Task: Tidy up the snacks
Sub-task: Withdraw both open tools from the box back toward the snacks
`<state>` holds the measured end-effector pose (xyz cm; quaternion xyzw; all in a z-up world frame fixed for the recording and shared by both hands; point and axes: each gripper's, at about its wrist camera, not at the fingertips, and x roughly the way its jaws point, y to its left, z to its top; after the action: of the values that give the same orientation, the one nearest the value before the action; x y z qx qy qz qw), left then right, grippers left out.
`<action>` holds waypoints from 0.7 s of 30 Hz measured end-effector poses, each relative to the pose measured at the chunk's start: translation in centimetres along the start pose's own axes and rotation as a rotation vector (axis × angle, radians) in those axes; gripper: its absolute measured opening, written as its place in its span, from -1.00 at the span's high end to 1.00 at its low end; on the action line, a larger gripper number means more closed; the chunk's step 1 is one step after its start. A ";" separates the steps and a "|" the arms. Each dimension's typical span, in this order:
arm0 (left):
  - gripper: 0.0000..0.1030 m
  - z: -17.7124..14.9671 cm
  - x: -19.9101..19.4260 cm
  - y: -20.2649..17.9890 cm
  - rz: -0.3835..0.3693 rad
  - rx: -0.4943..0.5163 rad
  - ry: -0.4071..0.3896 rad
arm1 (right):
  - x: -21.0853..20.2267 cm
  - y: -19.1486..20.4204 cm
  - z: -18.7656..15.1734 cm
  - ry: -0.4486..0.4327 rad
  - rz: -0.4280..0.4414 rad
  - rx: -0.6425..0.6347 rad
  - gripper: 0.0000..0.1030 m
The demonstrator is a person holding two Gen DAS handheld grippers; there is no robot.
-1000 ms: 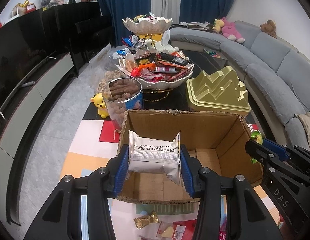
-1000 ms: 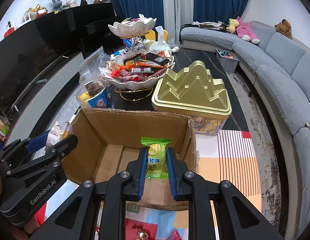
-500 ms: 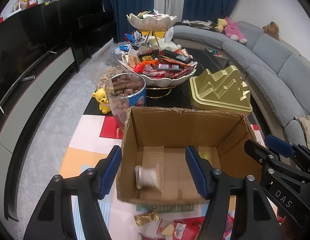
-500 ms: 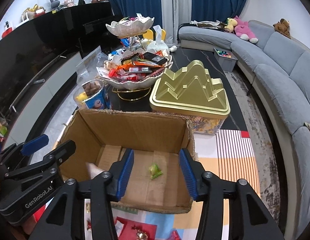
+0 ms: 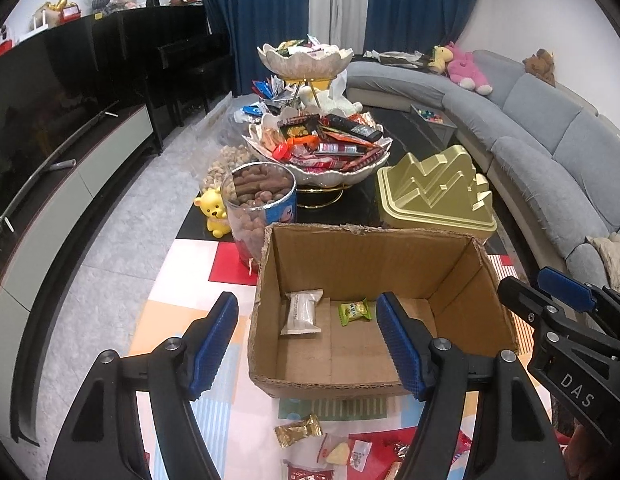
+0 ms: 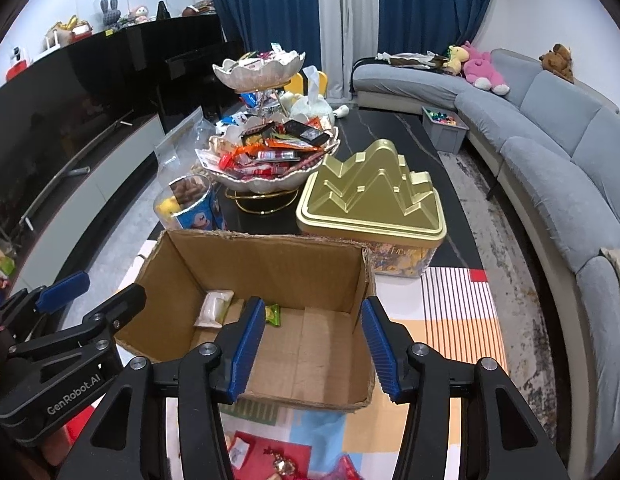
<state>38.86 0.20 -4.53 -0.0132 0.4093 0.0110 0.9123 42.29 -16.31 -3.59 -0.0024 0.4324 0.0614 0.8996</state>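
Observation:
An open cardboard box (image 5: 369,256) (image 6: 262,264) stands on the colourful mat right in front of both grippers. A white snack packet (image 5: 304,312) (image 6: 214,308) and a small green one (image 5: 353,311) (image 6: 273,314) lie on its floor. My left gripper (image 5: 306,299) hovers over the box's near left part, its jaws opening, with nothing between the pads. Over the near right part my right gripper (image 6: 313,304) is open and holds nothing. Each gripper also shows at the edge of the other's view: the right gripper (image 5: 525,279) and the left gripper (image 6: 112,285).
Behind the box stand a gold mountain-shaped tin (image 5: 433,196), a two-tier bowl stand (image 5: 321,152) heaped with snacks, a clear jar of brown snacks (image 5: 262,200) and a yellow bear toy (image 5: 212,214). Loose wrapped sweets (image 5: 298,432) lie on the mat nearest me. Grey sofa (image 5: 549,152) on the right.
Both grippers opened and let go. The white packet fell from the left gripper and the green packet from the right one; both now lie on the box floor.

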 end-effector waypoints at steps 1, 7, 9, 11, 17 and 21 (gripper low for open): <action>-0.38 0.0 -0.3 0.0 0.001 0.000 -0.002 | -0.3 0.0 -0.1 -0.002 0.000 0.001 0.00; -0.39 -0.3 -1.9 0.1 0.002 0.003 -0.020 | -1.7 0.0 -0.6 -0.013 0.004 0.008 0.00; -0.42 -0.5 -2.4 0.2 0.003 0.002 -0.026 | -2.3 0.0 -1.0 -0.016 0.003 0.011 0.00; -0.47 -0.8 -3.0 0.3 0.004 -0.001 -0.033 | -2.7 -0.1 -1.3 -0.020 0.001 0.011 -0.07; -0.57 -1.9 -4.4 0.6 0.008 -0.004 -0.043 | -4.4 0.0 -2.1 -0.049 -0.017 0.015 -0.47; -0.63 -2.8 -5.5 0.8 0.017 -0.003 -0.051 | -5.1 0.0 -2.6 -0.051 -0.017 0.020 -0.51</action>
<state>33.10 0.88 -2.33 -0.0108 0.3861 0.0195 0.9222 37.13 -17.03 -1.27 0.0045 0.4100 0.0496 0.9107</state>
